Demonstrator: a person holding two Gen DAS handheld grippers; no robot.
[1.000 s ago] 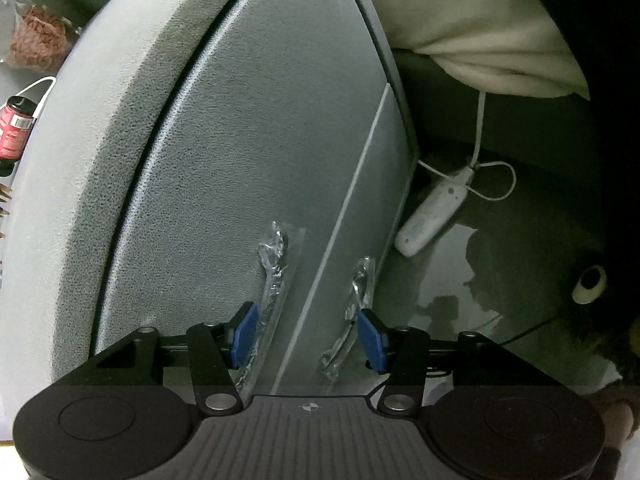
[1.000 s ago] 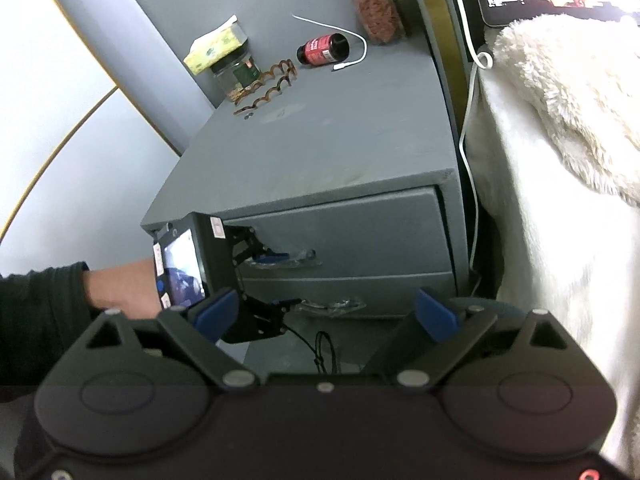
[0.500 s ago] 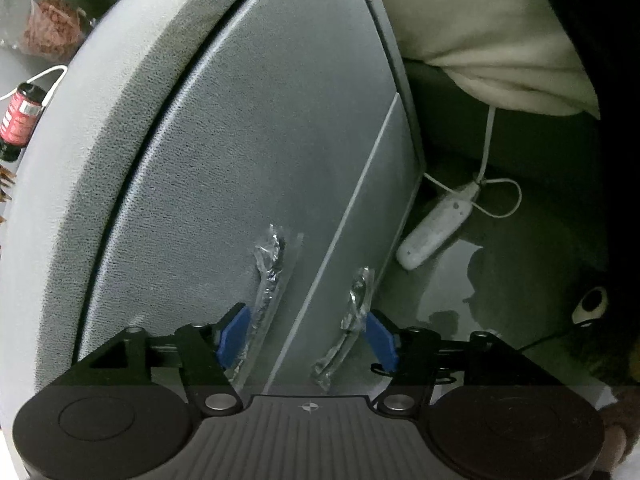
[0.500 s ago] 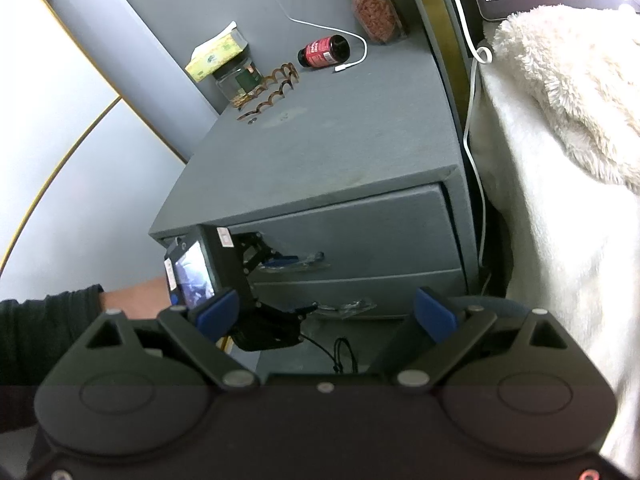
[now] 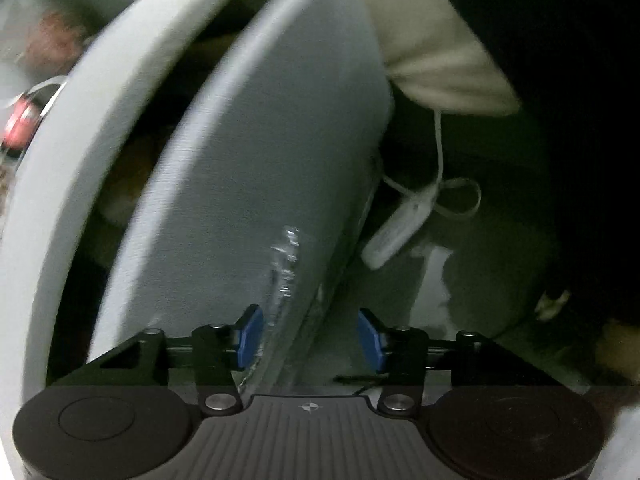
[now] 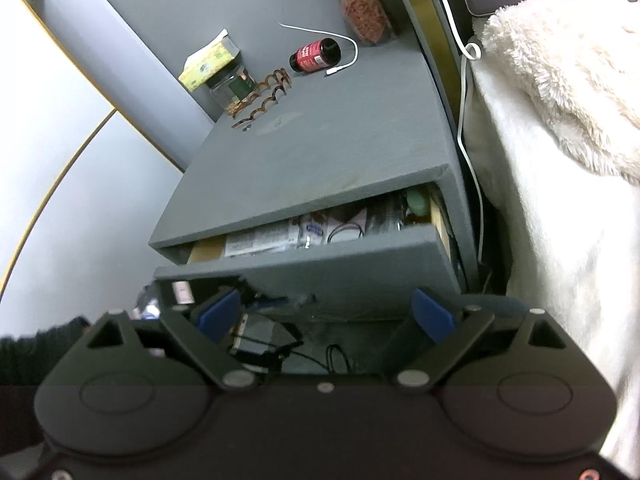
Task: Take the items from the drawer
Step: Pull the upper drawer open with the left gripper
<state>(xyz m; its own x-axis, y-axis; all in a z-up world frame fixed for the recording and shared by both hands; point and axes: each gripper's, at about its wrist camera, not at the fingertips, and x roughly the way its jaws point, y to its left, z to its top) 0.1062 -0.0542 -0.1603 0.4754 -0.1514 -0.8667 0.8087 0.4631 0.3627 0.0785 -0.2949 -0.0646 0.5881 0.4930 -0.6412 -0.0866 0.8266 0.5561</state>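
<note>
The grey nightstand's top drawer [image 6: 340, 264] stands partly pulled out. Papers, packets and cables [image 6: 312, 228] show inside it. In the blurred left wrist view the drawer front [image 5: 260, 168] fills the middle, with its plastic-wrapped handle [image 5: 284, 264] just ahead of my left gripper [image 5: 310, 340]. The left jaws stand apart around the drawer's lower edge by the handle. The left gripper also shows in the right wrist view [image 6: 248, 300] at the drawer front. My right gripper [image 6: 326, 314] is open and empty, held back in front of the drawer.
On the nightstand top [image 6: 320, 140] lie a red-labelled bottle [image 6: 314, 54], a white cable, a glass jar [image 6: 232, 88], a tissue box and a brown hair clip. A fluffy white blanket [image 6: 560, 100] lies on the bed at right. A white power strip [image 5: 400, 228] lies on the floor.
The top drawer has come out from shut to partly open, showing its contents. My left gripper moved back with it at the handle. The right gripper stayed put.
</note>
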